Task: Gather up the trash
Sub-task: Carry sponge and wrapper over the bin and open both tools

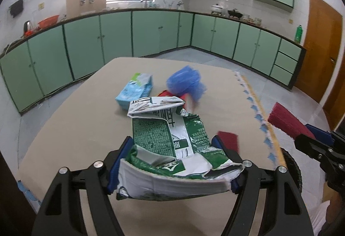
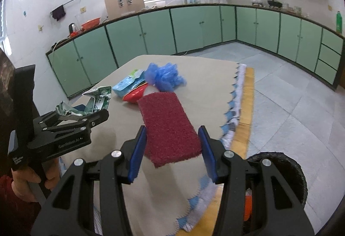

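My left gripper [image 1: 172,145] is shut on a crumpled green-and-white carton [image 1: 170,139] and holds it above the table; both also show in the right wrist view, the left gripper [image 2: 64,126] at the left with the carton [image 2: 94,102]. My right gripper [image 2: 172,145] is shut on a dark red scrubbing pad [image 2: 168,126], which also shows at the right of the left wrist view [image 1: 289,121]. On the table lie a light blue packet [image 1: 134,90], a blue plastic bag [image 1: 185,82] and a red item [image 2: 135,94].
The table [image 1: 75,128] has a beige cloth with a scalloped blue-and-white edge [image 2: 232,115] on the right. A dark round bin [image 2: 280,173] stands below the table's right edge. Green kitchen cabinets [image 1: 151,31] line the far walls.
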Demonstrator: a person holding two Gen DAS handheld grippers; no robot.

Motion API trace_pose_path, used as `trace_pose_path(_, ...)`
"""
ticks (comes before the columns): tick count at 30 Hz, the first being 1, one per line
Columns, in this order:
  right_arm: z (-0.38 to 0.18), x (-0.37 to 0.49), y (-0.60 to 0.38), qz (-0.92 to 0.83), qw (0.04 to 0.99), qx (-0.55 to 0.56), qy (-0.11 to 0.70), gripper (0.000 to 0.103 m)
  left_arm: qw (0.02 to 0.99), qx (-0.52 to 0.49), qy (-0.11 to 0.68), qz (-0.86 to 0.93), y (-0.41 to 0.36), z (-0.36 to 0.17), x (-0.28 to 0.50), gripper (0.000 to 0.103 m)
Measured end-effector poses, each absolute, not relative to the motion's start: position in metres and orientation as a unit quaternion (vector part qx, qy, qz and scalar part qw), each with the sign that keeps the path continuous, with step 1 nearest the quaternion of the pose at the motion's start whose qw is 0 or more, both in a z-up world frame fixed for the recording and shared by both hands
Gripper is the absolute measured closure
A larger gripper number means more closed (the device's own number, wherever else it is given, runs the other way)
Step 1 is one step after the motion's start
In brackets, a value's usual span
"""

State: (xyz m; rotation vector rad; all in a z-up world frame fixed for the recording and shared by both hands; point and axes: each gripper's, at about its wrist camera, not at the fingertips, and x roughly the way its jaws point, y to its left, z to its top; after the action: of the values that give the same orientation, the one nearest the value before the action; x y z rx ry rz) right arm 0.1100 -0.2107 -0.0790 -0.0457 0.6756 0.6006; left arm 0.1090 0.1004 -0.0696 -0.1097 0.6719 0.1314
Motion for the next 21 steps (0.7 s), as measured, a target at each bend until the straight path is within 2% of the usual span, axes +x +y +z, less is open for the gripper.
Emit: trace_pose_path(21,-0.075,0.092,-0.36,0.127,0.942,0.038,0.308,0.056,0.945,0.001,0.308,-0.108,-0.051,-0.054,0.129,0.031)
